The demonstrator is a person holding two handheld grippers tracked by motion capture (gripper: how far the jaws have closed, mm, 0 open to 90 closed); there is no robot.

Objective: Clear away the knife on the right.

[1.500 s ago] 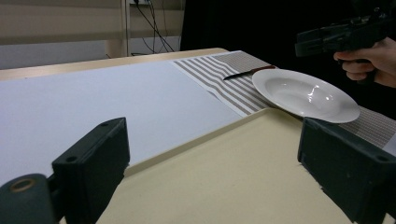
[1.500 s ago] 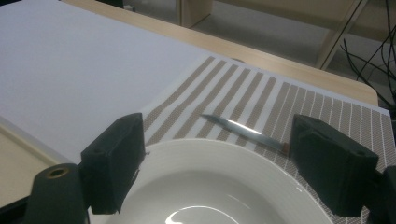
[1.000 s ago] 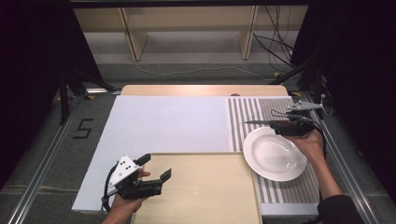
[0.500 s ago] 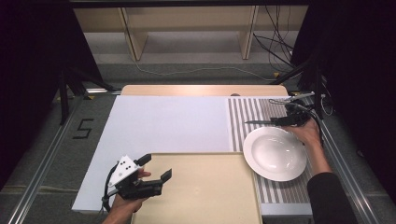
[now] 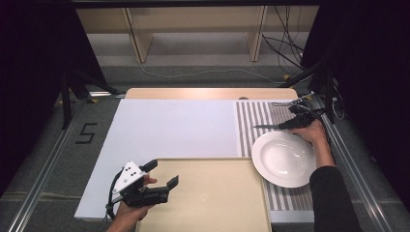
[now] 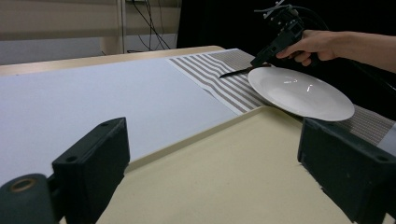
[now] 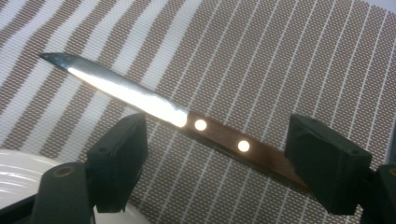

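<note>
A knife with a brown riveted handle (image 7: 233,144) and steel blade lies on the striped mat (image 5: 256,116), just beyond a white plate (image 5: 284,159). My right gripper (image 7: 219,149) is open, one jaw on each side of the handle and neither touching it. In the high view that right gripper (image 5: 290,124) sits at the knife's (image 5: 268,126) handle end, by the plate's far rim. My left gripper (image 5: 162,174) is open and holds nothing, hovering over the left edge of a beige tray (image 5: 212,193). The left gripper view shows the tray (image 6: 224,172), plate (image 6: 299,91) and knife (image 6: 236,72).
A white mat (image 5: 174,128) covers the table's left and middle. The plate's near rim overlaps the tray's right corner. A wooden strip (image 5: 208,93) runs along the far edge, with shelving and cables behind. Metal rails border both sides.
The right hand has moved from the plate's far rim out to the knife handle. The knife, plate and left gripper have stayed put.
</note>
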